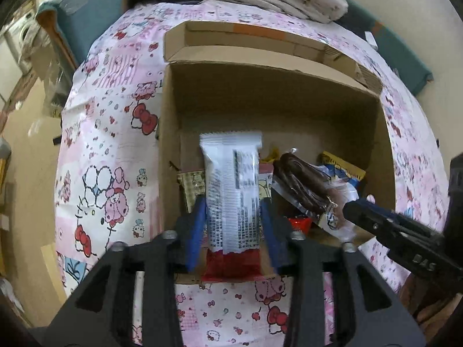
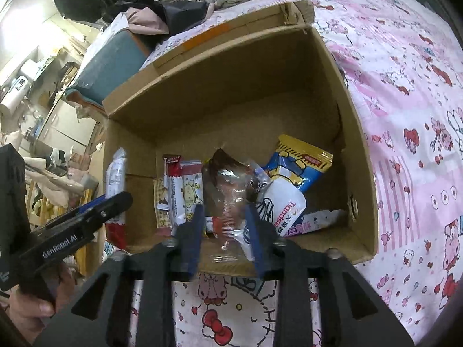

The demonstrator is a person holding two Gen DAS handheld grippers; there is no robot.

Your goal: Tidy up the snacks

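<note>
Pink cartoon-print cloth (image 1: pixel 110 150) covers the tabletop, on which an open brown cardboard box (image 1: pixel 289 101) sits. At 6 o'clock over its near rim, a white-and-red wrapped snack bar (image 1: pixel 231 190) is pinched by the left hand-held gripper (image 1: pixel 231 222), a clear-wrapped chocolate pastry (image 2: pixel 228 190) by the right hand-held gripper (image 2: pixel 224 225). Lowering and release inside are judged next.

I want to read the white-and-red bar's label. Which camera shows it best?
Left wrist: the white-and-red bar faces it, centered in the left gripper. Right wrist shows only its thin edge beside the box.
</note>
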